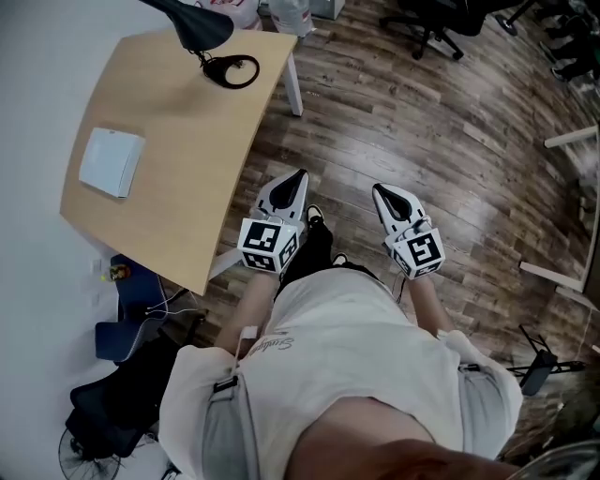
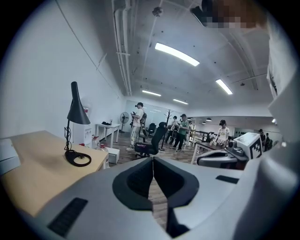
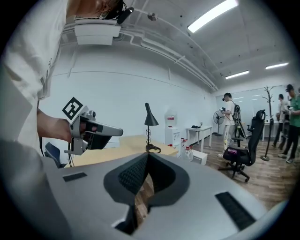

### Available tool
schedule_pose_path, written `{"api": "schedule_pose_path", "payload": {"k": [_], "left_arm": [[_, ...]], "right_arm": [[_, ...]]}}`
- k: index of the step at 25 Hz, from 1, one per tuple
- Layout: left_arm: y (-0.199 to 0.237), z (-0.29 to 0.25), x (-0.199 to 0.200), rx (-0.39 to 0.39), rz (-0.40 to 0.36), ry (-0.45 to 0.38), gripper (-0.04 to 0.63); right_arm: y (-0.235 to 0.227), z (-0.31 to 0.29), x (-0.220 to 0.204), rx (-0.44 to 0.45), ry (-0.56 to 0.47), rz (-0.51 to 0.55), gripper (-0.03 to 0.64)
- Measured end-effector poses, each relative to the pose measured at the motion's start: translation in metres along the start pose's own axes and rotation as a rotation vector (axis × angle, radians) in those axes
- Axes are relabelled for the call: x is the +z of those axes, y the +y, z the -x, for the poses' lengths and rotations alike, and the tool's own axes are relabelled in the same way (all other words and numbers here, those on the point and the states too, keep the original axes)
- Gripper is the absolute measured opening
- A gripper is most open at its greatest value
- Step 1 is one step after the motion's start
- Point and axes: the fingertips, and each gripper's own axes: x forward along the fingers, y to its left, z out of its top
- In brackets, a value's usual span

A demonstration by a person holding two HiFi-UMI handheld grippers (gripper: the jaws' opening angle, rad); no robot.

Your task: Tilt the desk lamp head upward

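Task not begun: left gripper (image 1: pixel 298 178) and right gripper (image 1: pixel 380 192), jaws closed and empty, hang well apart from the lamp (image 1: pixel 199 30), whose head points down.

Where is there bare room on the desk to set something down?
Most of the desk is bare: the wide stretch between the flat white box and the desk lamp's ring base, plus the near corner below the box. Only the far end is crowded, where the lamp head hangs over the base.
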Motion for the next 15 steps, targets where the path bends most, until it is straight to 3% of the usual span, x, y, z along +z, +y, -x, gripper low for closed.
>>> {"api": "schedule_pose_path", "payload": {"k": [10, 15], "left_arm": [[0.081, -0.046, 0.026, -0.030, -0.022, -0.048, 0.017], [0.104, -0.070, 0.022, -0.047, -0.023, -0.018, 0.017]], "right_arm": [[-0.026, -0.113, 0.074, 0.002, -0.058, 0.065, -0.005], [-0.027, -0.135, 0.087, 0.009, -0.041, 0.098, -0.005]]}}
